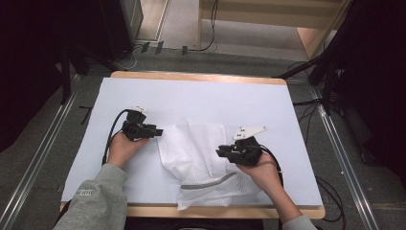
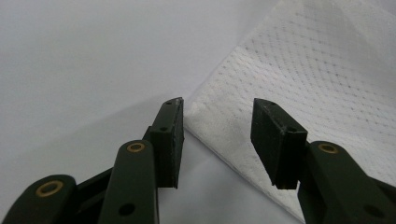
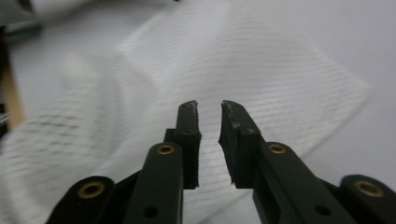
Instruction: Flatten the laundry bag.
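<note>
A white mesh garment (image 1: 198,158) lies crumpled on the white table cover (image 1: 201,96), toward the near edge of the table, with a grey band across its lower part and one flap reaching the table's front edge. Judging by the bunched folds, the work of spreading or folding it looks barely begun: nothing is laid flat or squared up yet, and neither tool has hold of the cloth. The left gripper (image 1: 154,131) sits at the garment's left edge, held low and pointing right toward it; in the left gripper view its jaws stand wide apart, straddling the cloth's edge (image 2: 219,126) without pinching it. The right gripper (image 1: 221,151) hovers over the garment's right side, pointing left; in the right gripper view its jaws are nearly together with a narrow gap between them, nothing caught in that gap, and the mesh lies below and beyond them. Both forearms come in from the near side, the left one in a grey sleeve (image 1: 98,199), wrists angled inward so the tools face each other across the cloth.
</note>
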Demonstrator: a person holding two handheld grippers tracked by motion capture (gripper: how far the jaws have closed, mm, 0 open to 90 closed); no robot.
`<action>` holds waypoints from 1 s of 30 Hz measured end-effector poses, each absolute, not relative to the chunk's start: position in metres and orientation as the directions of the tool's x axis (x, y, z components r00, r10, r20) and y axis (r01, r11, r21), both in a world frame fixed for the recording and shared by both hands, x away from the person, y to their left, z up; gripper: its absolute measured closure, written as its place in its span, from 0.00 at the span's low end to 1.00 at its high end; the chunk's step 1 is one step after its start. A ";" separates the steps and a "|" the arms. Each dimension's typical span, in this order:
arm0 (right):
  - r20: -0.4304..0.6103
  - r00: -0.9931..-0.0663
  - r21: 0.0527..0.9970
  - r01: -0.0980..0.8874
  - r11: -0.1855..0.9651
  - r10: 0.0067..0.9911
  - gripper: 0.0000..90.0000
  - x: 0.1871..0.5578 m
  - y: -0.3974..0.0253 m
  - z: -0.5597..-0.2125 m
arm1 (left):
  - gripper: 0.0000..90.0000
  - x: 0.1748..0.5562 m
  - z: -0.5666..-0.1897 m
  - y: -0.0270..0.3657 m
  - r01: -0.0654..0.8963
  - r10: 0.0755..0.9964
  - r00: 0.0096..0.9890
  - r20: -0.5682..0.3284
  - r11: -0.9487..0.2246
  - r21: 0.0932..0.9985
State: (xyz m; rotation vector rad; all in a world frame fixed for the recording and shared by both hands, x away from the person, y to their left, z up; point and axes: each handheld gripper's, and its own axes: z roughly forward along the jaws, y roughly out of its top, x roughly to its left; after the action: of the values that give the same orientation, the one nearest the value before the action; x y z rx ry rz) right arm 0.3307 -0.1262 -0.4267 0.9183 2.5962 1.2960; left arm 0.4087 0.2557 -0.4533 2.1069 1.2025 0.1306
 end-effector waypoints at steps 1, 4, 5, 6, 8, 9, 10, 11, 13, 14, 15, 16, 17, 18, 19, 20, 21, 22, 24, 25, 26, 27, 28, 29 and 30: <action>0.172 -0.800 0.751 0.485 0.449 0.575 0.85 0.337 -0.128 -0.430 | 0.61 0.409 -0.454 0.256 0.722 0.789 0.562 -0.248 -0.320 0.613; 0.165 -0.776 0.734 0.509 0.449 0.609 0.81 0.354 -0.133 -0.440 | 0.62 0.410 -0.454 0.258 0.727 0.787 0.556 -0.266 -0.305 0.615; 0.171 -0.763 0.725 0.526 0.445 0.624 0.79 0.359 -0.133 -0.443 | 0.62 0.411 -0.454 0.259 0.732 0.787 0.551 -0.277 -0.297 0.613; 0.174 -0.752 0.718 0.539 0.440 0.636 0.77 0.364 -0.134 -0.446 | 0.62 0.411 -0.454 0.260 0.742 0.792 0.539 -0.285 -0.287 0.606; 0.171 -0.730 0.708 0.558 0.432 0.661 0.74 0.371 -0.136 -0.451 | 0.62 0.410 -0.452 0.262 0.755 0.802 0.524 -0.285 -0.283 0.591; 0.168 -0.722 0.702 0.566 0.433 0.671 0.73 0.374 -0.137 -0.453 | 0.62 0.409 -0.451 0.263 0.764 0.802 0.518 -0.297 -0.277 0.583; 0.161 -0.709 0.697 0.574 0.430 0.686 0.72 0.377 -0.138 -0.456 | 0.62 0.407 -0.450 0.264 0.767 0.802 0.513 -0.305 -0.269 0.583; 0.156 -0.706 0.696 0.575 0.431 0.691 0.72 0.379 -0.138 -0.458 | 0.63 0.404 -0.449 0.264 0.767 0.798 0.517 -0.310 -0.270 0.582; 0.154 -0.694 0.684 0.588 0.431 0.703 0.70 0.382 -0.138 -0.462 | 0.63 0.397 -0.447 0.263 0.766 0.794 0.526 -0.305 -0.286 0.576; 0.159 -0.690 0.678 0.596 0.429 0.706 0.70 0.383 -0.138 -0.463 | 0.63 0.394 -0.446 0.263 0.767 0.792 0.526 -0.309 -0.286 0.574; 0.156 -0.696 0.680 0.591 0.435 0.701 0.69 0.385 -0.138 -0.465 | 0.63 0.390 -0.446 0.262 0.769 0.791 0.526 -0.312 -0.286 0.571; 0.157 -0.688 0.668 0.602 0.437 0.708 0.68 0.384 -0.136 -0.466 | 0.63 0.386 -0.445 0.262 0.772 0.790 0.525 -0.316 -0.286 0.567; 0.148 -0.692 0.665 0.598 0.447 0.706 0.68 0.384 -0.135 -0.467 | 0.63 0.381 -0.445 0.261 0.774 0.786 0.527 -0.322 -0.288 0.564; 0.143 -0.695 0.661 0.596 0.455 0.704 0.68 0.384 -0.134 -0.467 | 0.63 0.377 -0.445 0.260 0.777 0.784 0.528 -0.326 -0.291 0.558; 0.137 -0.691 0.659 0.598 0.456 0.709 0.68 0.383 -0.132 -0.468 | 0.63 0.374 -0.445 0.258 0.775 0.780 0.536 -0.322 -0.303 0.555; 0.131 -0.694 0.661 0.593 0.459 0.708 0.68 0.383 -0.132 -0.469 | 0.63 0.371 -0.445 0.256 0.775 0.780 0.542 -0.313 -0.320 0.545; 0.132 -0.694 0.665 0.592 0.456 0.708 0.68 0.383 -0.131 -0.469 | 0.63 0.368 -0.446 0.254 0.777 0.781 0.542 -0.310 -0.325 0.539; 0.129 -0.693 0.669 0.589 0.453 0.710 0.69 0.383 -0.129 -0.469 | 0.63 0.365 -0.447 0.253 0.779 0.782 0.541 -0.311 -0.326 0.535; 0.119 -0.692 0.672 0.584 0.455 0.712 0.73 0.384 -0.126 -0.470 | 0.63 0.362 -0.448 0.252 0.780 0.784 0.540 -0.307 -0.328 0.533; 0.107 -0.691 0.672 0.581 0.460 0.715 0.75 0.383 -0.125 -0.470 | 0.63 0.361 -0.448 0.251 0.778 0.786 0.539 -0.304 -0.325 0.537; 0.101 -0.685 0.673 0.581 0.457 0.722 0.78 0.383 -0.124 -0.470 | 0.63 0.360 -0.449 0.250 0.778 0.787 0.534 -0.309 -0.315 0.543; 0.082 -0.687 0.673 0.573 0.468 0.722 0.81 0.384 -0.123 -0.470 | 0.64 0.360 -0.450 0.249 0.778 0.789 0.532 -0.309 -0.311 0.546; 0.076 -0.685 0.674 0.570 0.470 0.724 0.85 0.384 -0.122 -0.470 | 0.66 0.360 -0.450 0.248 0.774 0.788 0.535 -0.305 -0.313 0.550; 0.074 -0.683 0.676 0.570 0.467 0.726 0.87 0.384 -0.122 -0.471 | 0.67 0.359 -0.451 0.246 0.771 0.791 0.534 -0.298 -0.310 0.556; 0.078 -0.683 0.674 0.573 0.466 0.726 0.89 0.385 -0.121 -0.470 | 0.69 0.359 -0.452 0.243 0.764 0.790 0.541 -0.290 -0.316 0.563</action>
State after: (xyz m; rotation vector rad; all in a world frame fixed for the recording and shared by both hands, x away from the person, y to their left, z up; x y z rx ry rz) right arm 0.3847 -0.1214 -0.4705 1.1240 2.4944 1.0198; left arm 0.3587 0.2432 -0.4518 2.1156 1.2490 0.0505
